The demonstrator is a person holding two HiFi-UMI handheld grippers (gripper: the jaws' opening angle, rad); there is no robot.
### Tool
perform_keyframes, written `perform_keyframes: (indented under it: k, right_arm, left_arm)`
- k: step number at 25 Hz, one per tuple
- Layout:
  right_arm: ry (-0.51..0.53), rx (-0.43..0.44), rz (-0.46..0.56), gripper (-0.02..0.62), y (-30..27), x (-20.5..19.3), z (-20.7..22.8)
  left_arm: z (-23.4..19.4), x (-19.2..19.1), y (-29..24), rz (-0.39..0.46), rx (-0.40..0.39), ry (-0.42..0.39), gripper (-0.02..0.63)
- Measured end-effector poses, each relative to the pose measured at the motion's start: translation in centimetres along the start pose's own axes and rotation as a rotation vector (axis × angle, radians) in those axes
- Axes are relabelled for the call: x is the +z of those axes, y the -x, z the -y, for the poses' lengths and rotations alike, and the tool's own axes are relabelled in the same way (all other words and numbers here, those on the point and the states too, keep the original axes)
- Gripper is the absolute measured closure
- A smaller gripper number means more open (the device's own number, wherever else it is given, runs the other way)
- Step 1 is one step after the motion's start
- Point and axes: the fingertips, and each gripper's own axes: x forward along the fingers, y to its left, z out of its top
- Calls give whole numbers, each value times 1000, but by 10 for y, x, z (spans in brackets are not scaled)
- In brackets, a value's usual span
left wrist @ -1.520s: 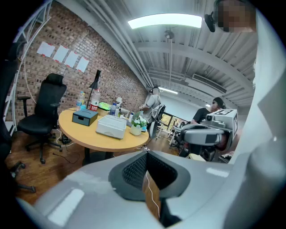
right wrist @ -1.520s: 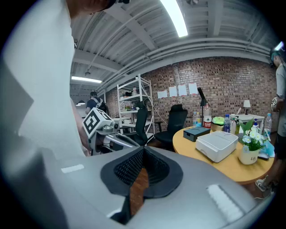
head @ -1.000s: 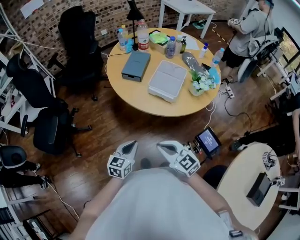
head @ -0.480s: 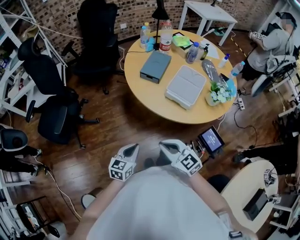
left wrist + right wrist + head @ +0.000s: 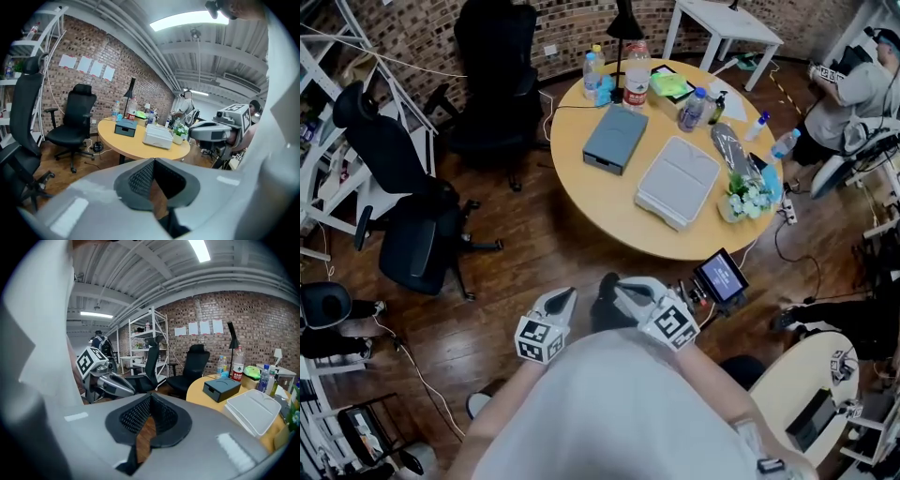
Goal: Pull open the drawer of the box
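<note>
The box (image 5: 616,139) is a grey-blue case with a drawer, lying on the round wooden table (image 5: 609,211) beside a white case (image 5: 679,182). It also shows far off in the left gripper view (image 5: 125,127) and the right gripper view (image 5: 225,388). Both grippers hang close to the person's chest, well short of the table. My left gripper (image 5: 566,296) (image 5: 153,161) is shut with nothing in it. My right gripper (image 5: 621,289) (image 5: 150,398) has its pads together too and holds nothing. Each gripper sees the other beside it.
Bottles (image 5: 636,64), a black lamp (image 5: 623,23) and a flower pot (image 5: 742,200) crowd the table's far side. Two black office chairs (image 5: 412,220) (image 5: 497,75) stand left. A small screen (image 5: 722,278) is at the table's near edge. A person (image 5: 862,84) sits top right.
The person has walked toward the table, which sits nearer and more central in the head view. A dark shoe now shows by the right gripper. Both grippers stay shut and empty.
</note>
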Motion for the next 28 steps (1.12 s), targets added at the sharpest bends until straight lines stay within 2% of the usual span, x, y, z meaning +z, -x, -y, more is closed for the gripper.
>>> perform_keyframes:
  k: [4,10,14,19,23,28]
  right_arm:
    - [-7,7,-9,594,-14,5,23]
    - [-32,0,43,594,-36,23,73]
    - [-18,-27,34,594,-46,25,100]
    - [-61,-58,46,594,-52,28,131]
    - [-74,-84,51,594,-56,34,157]
    - [-92,-87,70,594,-68,43,187]
  left_arm:
    - [-15,16,-19,-15,-8,-23,600]
    - [-32,42,-61,-43,-83,-51,600]
    - [-41,59,-91,-69,-127,-97,600]
    - [-46,88,-128,-80,-176,-142,600]
    - [-56,106,-153,-95,-188,-169,600]
    - [-73,109,-176,-143,-190,-155,600]
